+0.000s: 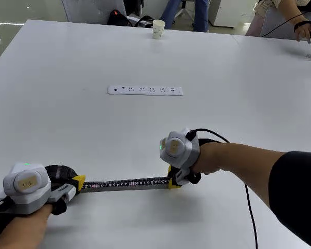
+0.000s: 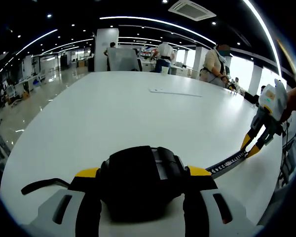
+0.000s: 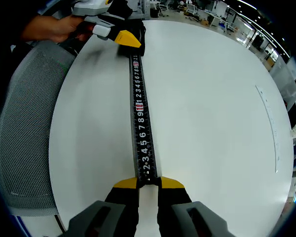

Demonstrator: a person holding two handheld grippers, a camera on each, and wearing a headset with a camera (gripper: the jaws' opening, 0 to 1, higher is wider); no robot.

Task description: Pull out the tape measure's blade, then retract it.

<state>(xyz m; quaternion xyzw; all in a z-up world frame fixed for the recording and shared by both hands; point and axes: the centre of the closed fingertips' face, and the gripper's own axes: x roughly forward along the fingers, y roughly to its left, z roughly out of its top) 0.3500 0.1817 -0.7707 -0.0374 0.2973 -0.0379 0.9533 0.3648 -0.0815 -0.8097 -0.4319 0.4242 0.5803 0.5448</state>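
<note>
Head view: the tape measure (image 1: 59, 174) has a black case and sits at the near left edge of the white table (image 1: 93, 62), clamped in the left gripper (image 1: 75, 182). Its blade (image 1: 127, 183) is pulled out, dark with pale numerals, and runs low over the table to the right gripper (image 1: 173, 182). A white power strip (image 1: 145, 90) lies mid-table, well apart. We see a paper cup (image 1: 158, 28) at the far edge but can't tell what's inside. Left gripper view: we see the jaws spread to the width of the case, pressing it from both sides. The blade leaves to the right toward the other gripper's yellow tips. Right gripper view: the jaws are almost together, pinching the blade's free end. The numerals read upward from 1, with a red mark at 10. The blade runs straight to the case at the top. A grey mesh chair (image 3: 24, 133) is at the left.
</note>
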